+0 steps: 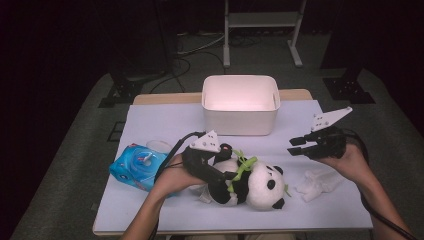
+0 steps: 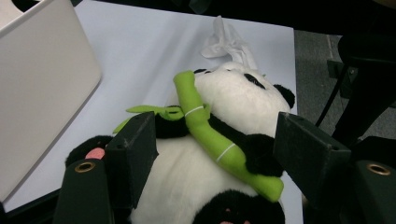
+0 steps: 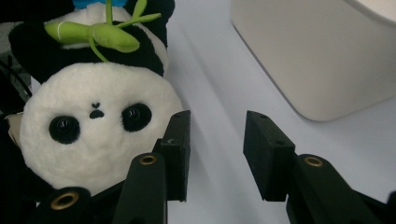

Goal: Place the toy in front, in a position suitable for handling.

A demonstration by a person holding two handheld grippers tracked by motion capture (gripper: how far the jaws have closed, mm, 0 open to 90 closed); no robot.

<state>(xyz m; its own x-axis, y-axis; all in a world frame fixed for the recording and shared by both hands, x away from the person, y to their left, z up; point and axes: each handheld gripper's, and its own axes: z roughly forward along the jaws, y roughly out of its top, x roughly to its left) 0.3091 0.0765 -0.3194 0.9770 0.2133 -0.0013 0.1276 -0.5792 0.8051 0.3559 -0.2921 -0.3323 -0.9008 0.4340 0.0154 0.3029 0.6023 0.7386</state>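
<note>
A plush panda [image 1: 250, 182] holding a green bamboo stalk [image 2: 210, 135] lies on its back on the white table cover [image 1: 160, 120], its head toward the right. My left gripper [image 1: 227, 162] reaches over its belly. In the left gripper view the two jaws of my left gripper [image 2: 217, 154] stand either side of the panda [image 2: 233, 100] without squeezing the plush. My right gripper [image 1: 294, 146] hovers open above the table to the right of the panda, its jaws pointing left. Nothing lies between the jaws of the right gripper [image 3: 217, 144], and the panda's face [image 3: 93, 135] is just beside them.
A white plastic bin [image 1: 240, 120] stands at the back middle of the table. A blue packaged toy [image 1: 137, 167] lies at the left by my left forearm. A crumpled white cloth [image 1: 317, 184] rests under my right hand. Dark floor and stand legs lie beyond the table.
</note>
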